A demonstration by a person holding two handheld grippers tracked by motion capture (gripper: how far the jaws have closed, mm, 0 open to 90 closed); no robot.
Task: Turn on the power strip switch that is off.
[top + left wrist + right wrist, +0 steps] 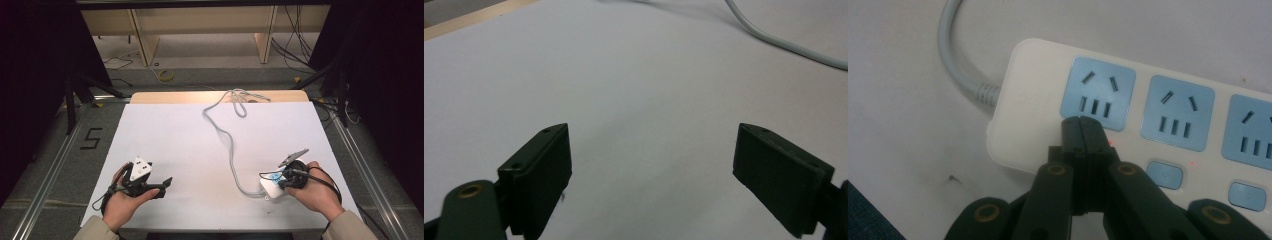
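White power strip [1168, 125] lies at the table's [165, 135] near right, its grey cord [227, 135] trailing away. Right gripper [1083, 131], jaws pressed together, tips over it; left gripper [651, 165] gapes wide above bare tabletop.

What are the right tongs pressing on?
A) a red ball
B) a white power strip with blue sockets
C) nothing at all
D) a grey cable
B: in the right gripper view, the right tongs, jaws closed together, have their tips on the white power strip just below its first blue socket.
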